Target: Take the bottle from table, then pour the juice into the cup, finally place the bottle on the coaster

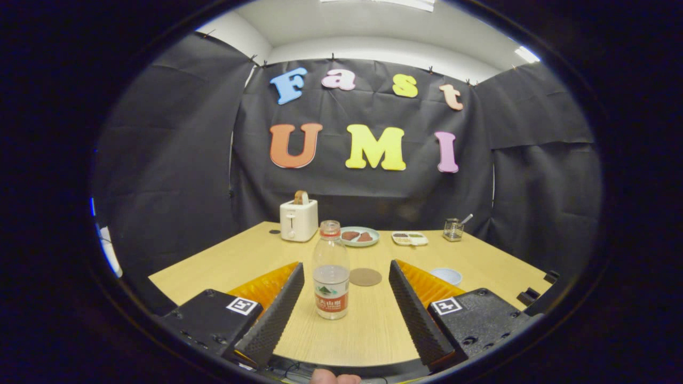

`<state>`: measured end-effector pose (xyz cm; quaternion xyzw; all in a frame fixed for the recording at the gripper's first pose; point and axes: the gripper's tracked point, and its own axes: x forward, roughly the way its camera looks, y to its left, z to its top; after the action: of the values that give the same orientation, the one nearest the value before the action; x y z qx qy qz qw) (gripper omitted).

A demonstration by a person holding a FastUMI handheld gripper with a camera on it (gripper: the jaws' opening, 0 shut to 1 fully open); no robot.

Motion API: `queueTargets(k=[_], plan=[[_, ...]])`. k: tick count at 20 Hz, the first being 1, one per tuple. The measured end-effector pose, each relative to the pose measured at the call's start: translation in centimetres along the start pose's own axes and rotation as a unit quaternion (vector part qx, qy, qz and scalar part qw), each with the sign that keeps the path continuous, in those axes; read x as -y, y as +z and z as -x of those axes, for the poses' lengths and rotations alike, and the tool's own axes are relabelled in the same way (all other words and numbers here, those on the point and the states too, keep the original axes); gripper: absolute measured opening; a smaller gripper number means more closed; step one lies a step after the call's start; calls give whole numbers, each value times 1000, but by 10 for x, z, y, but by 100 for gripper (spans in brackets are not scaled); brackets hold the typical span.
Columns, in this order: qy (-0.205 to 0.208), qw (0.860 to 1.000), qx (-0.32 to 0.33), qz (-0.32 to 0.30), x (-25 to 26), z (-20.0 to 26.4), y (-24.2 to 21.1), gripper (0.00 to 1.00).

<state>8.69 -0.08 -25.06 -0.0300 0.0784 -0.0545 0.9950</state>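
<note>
While the tool [346, 269] gapes, the bottle [331, 271] stands between its fingers.

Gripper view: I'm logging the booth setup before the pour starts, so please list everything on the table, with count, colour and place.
bottle: 1, clear with red cap and label, upright between the fingers, closer to the left one
coaster: 1, brown, just behind the bottle
cup: 1, pale blue, beyond the right finger
toaster: 1, white, far side, toast in slot
plate: 1, pale green, brown food, beside toaster
tray: 1, white, beside plate
glass jar: 1, clear, spoon inside, beyond tray
table: 1, light wood
claw: 1, open, touching nothing
</note>
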Motion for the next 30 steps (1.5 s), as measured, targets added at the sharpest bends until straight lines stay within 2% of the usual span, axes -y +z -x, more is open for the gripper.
queueTargets(k=[7, 11, 22, 23, 28, 30], plan=[[10, 1000, -25, 7, -7, -45, -53, 100], [10, 999, -33, 17, -10, -70, -66, 100], [28, 995, -52, 85, -26, -127, -71, 100], [30, 994, -53, 88, -28, -128, -70, 87], [48, 994, -57, 84, -27, -127, -63, 80], [54, 995, -40, 75, -27, -121, -44, 79]])
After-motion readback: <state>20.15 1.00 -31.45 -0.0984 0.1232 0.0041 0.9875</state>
